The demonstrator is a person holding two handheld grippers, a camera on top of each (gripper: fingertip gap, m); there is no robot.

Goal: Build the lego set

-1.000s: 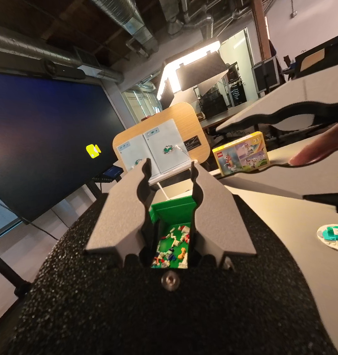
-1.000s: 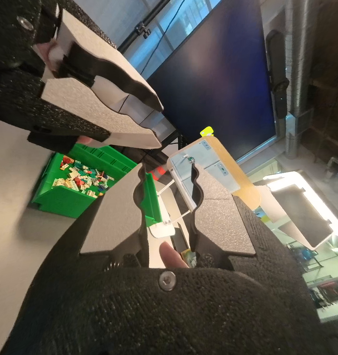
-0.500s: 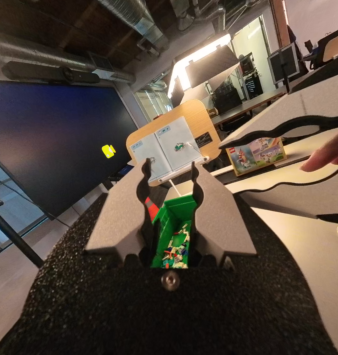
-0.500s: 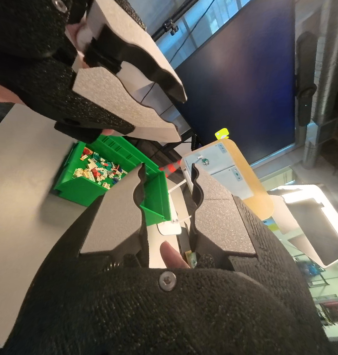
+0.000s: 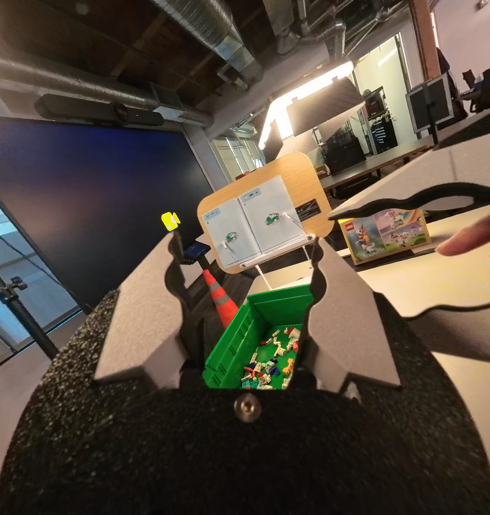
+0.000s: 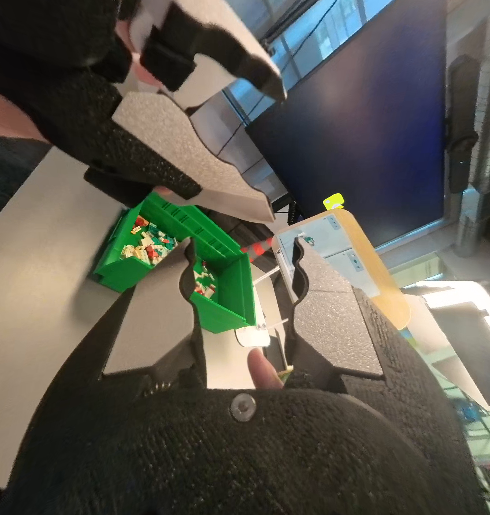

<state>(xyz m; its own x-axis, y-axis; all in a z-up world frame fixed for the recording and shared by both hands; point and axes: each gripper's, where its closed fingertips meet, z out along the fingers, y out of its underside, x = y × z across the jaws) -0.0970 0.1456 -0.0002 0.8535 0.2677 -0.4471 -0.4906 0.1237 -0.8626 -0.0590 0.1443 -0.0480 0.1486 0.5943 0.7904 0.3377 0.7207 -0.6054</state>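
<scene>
A green bin (image 5: 239, 338) of several loose lego bricks (image 5: 269, 369) sits on the pale table, just beyond my left gripper (image 5: 246, 239), which is open and empty above the bin's near end. My right gripper (image 6: 244, 241) is open and empty, tilted on its side, with the bin (image 6: 224, 309) and its bricks (image 6: 149, 248) ahead of it. Its fingers (image 5: 433, 292) reach in from the right in the left wrist view. The left gripper's fingers (image 6: 182, 145) show at the upper left of the right wrist view. An open instruction booklet (image 5: 255, 223) stands on a wooden easel (image 6: 377, 278).
The lego set's box (image 5: 383, 237) stands at the back right of the table (image 5: 405, 281). An orange traffic cone (image 5: 218, 295) and a large dark screen (image 5: 85, 209) are beyond the table's far edge. A person's fingertip (image 6: 262, 370) shows between my right gripper's jaws.
Both grippers have opened wider, the left one more. Both views have swung, so more of the bin's side and the cone shows. The small build on a white plate has left view.
</scene>
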